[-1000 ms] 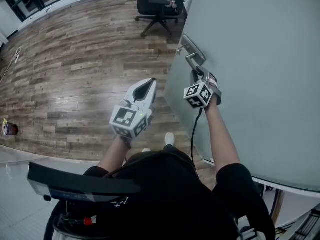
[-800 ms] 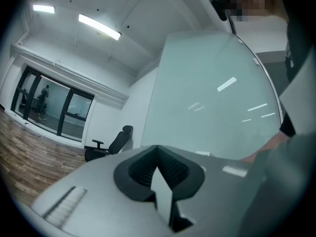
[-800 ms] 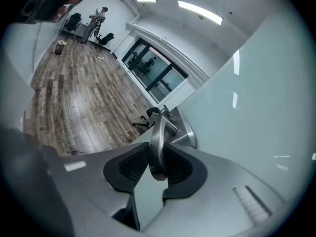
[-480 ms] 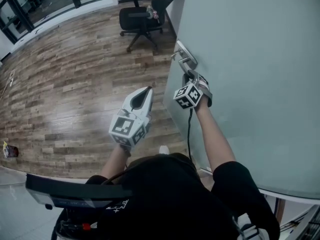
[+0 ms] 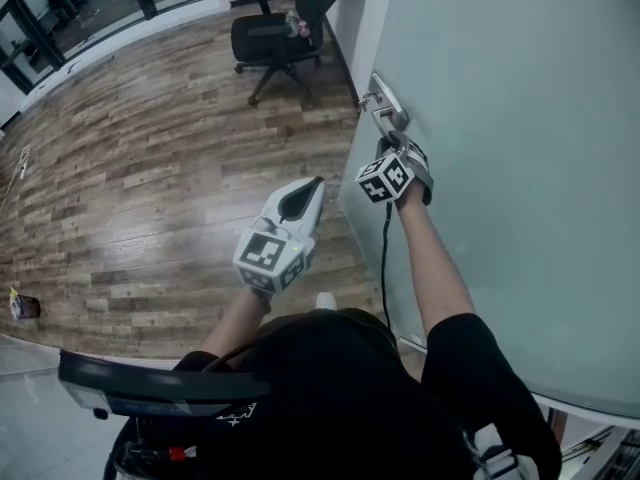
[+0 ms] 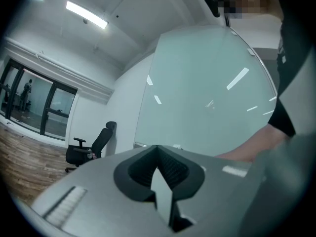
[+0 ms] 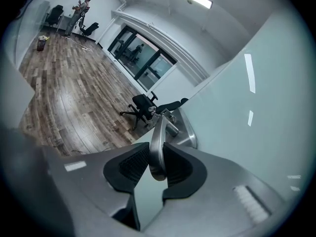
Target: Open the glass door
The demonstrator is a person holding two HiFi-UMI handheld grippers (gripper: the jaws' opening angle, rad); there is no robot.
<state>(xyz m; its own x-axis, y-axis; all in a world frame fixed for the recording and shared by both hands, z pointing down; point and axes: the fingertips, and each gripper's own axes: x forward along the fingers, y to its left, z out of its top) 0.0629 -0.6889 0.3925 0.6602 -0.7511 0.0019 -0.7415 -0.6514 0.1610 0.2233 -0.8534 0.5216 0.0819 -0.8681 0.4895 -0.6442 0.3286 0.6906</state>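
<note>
**Right gripper clamped on door handle, left gripper idle**

The frosted glass door (image 5: pixel 520 168) is the biggest thing, filling the right side of my head view. Its vertical edge runs down beside the wood floor (image 5: pixel 150 168), which takes up the left side. I can't tell how far the door stands open.

A black office chair (image 5: pixel 285 28) sits on the floor near the top of the view, just beyond the door's edge.

My right arm reaches up along the door face. The right gripper (image 7: pixel 157 163) is clenched on the door handle (image 7: pixel 158 137). In the right gripper view both pads press the free end of the metal lever. The lever runs back to its metal plate (image 7: pixel 186 132) near the door's edge.

The left gripper (image 5: pixel 308 190) hangs over the floor, near the door's edge but apart from it. Its jaws are pressed together with nothing between them.
</note>
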